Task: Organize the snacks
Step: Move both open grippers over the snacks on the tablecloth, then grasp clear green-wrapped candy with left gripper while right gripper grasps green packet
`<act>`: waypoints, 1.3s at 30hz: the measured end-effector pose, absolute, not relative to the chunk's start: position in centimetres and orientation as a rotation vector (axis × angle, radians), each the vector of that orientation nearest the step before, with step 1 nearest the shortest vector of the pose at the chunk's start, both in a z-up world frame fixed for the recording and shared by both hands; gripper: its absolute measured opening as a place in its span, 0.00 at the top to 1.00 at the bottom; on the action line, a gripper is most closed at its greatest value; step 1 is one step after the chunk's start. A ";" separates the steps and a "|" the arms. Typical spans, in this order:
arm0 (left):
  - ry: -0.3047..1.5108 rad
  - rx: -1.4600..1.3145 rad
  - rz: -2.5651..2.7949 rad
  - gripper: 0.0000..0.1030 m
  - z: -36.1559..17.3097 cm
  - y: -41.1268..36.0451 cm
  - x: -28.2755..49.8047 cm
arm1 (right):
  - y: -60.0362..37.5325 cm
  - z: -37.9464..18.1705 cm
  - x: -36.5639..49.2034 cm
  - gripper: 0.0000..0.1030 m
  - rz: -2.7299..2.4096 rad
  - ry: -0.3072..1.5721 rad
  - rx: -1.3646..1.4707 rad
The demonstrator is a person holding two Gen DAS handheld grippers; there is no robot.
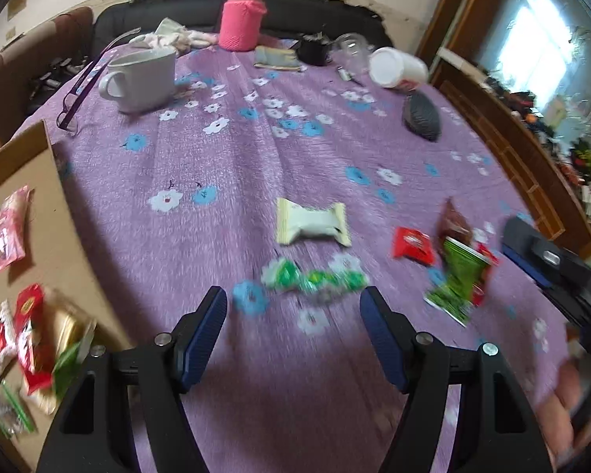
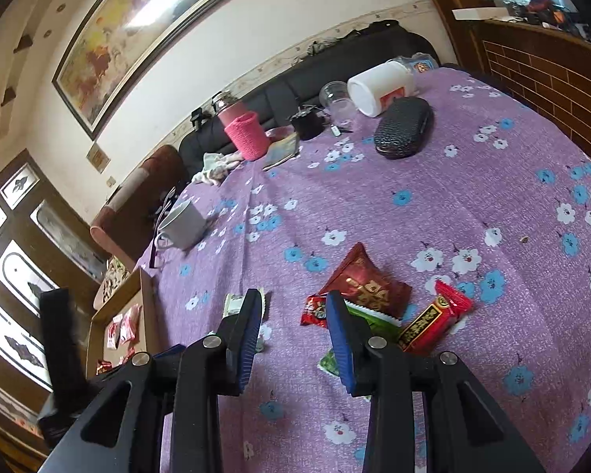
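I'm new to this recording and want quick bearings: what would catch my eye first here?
The purple flowered tablecloth fills both views, with a bright pink-sleeved bottle at its far edge. Loose snack packets lie near the grippers: a cream one, a green one and a dark red one. At the table's left edge, a cardboard box already holds several packets.

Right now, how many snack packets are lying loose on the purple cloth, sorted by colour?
Red: 3 (small red packet, dark red packet, red-and-gold packet)
Green: 2 (green packet, green-and-white packet)
Cream: 1 (cream packet)
Total: 6
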State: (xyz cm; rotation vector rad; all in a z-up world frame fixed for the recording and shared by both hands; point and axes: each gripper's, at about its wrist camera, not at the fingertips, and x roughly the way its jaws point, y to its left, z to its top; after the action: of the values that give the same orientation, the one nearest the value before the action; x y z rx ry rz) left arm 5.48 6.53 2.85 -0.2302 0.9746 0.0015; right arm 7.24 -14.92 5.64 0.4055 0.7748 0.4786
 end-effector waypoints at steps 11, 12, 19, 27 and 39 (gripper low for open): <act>0.950 -0.107 -0.036 0.70 1.3 3.9 6.5 | -16.1 4.9 8.1 0.64 0.352 0.812 0.379; 0.946 -0.109 -0.046 0.72 1.3 3.8 6.3 | -16.2 4.6 8.2 0.64 0.343 0.828 0.380; 0.931 -0.099 -0.064 0.82 1.1 3.7 5.7 | -16.2 2.4 9.2 0.58 0.346 0.940 0.437; 0.916 -0.076 -0.064 0.82 1.0 3.4 5.5 | -15.2 0.8 9.5 0.55 0.338 1.000 0.411; 0.916 -0.129 -0.091 0.80 1.1 4.2 5.6 | -13.3 2.1 8.2 0.40 0.363 0.948 0.304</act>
State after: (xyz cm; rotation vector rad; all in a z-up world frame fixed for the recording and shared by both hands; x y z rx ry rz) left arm 5.64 4.20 1.07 -0.1294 0.9156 -0.0912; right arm 8.24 -13.35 2.07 0.3037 0.9483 0.3634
